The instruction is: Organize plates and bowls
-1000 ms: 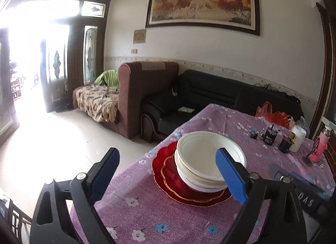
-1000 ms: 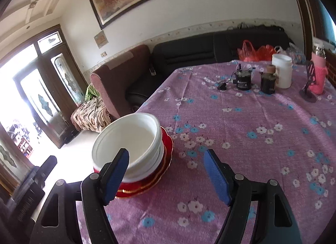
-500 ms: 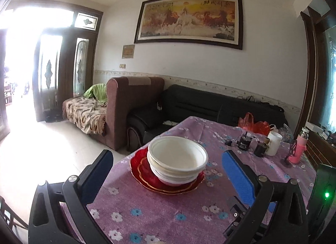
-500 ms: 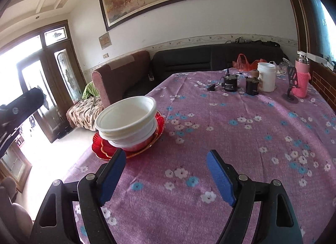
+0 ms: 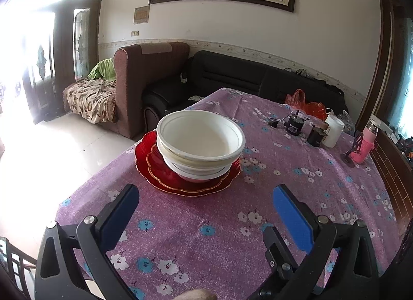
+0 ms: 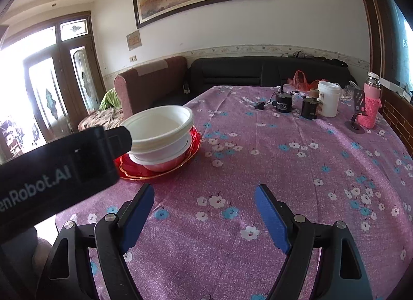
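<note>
Bowls (image 5: 200, 142) are sitting nested in a white stack on red plates (image 5: 165, 176), and the whole pile is resting on the purple flowered surface (image 5: 232, 217), toward its edge on the side of the brown armchair (image 5: 144, 78). At least two bowls are showing by their rims, the top one tipped slightly; the exact count is hard to tell. The plates beneath them are showing gold scalloped rims, one inside the other.

The bowls are probably light and thin-walled, stiff at the rolled rim but likely to flex lower down. The rim of the top bowl looks like the best place to take hold, one finger inside and one outside, lifting straight up so the lower bowls are not dragged along. The plates look glossy and probably slippery, perhaps brittle; their edges are lying close to the cloth, so sliding a finger under a scalloped rim would be the way in.

Short of the pile, the left gripper (image 5: 204, 202) is hovering with its blue-padded fingers spread wide and holding nothing, the stack framed just beyond them. The right gripper (image 6: 204, 202) is likewise gaping and empty, aimed past the pile's right side at bare cloth.

Well beyond the pile, near the far edge, dark jars (image 6: 309, 107), a white container (image 6: 328, 98) and a pink bottle (image 6: 370, 104) are standing.
</note>
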The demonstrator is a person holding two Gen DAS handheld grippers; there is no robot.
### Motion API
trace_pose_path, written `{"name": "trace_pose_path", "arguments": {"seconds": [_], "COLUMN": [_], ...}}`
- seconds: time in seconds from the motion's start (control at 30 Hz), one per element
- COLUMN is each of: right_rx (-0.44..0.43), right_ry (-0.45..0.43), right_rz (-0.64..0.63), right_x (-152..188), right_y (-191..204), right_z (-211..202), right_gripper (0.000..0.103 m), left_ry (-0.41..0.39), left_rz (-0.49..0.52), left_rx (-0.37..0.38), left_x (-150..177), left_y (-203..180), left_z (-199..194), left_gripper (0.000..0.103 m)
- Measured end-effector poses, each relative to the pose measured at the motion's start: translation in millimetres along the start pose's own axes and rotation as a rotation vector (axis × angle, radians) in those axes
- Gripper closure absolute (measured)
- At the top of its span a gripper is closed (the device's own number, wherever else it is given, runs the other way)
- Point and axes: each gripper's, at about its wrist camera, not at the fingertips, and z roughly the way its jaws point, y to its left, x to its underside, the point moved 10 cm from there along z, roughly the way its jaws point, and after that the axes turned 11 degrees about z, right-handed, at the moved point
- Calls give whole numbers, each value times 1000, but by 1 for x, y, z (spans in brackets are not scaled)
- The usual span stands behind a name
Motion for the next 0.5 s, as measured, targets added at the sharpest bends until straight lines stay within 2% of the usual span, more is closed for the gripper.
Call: {"name": "trace_pose_path", "arguments": {"seconds": [0.3, 0.5], "right_rx": [22, 32], "right_ry": [40, 80], "right_rz": [-40, -66], "right_x": [7, 11], "right_y": [6, 13], "right_z": [19, 33], "right_gripper": [19, 19], "left_ry": [89, 116], "left_rz": [-21, -40], "left_rx": [21, 12], "left_x": [13, 17], "left_y": [7, 20], "left_z": [29, 42], "left_gripper": [0, 0]}}
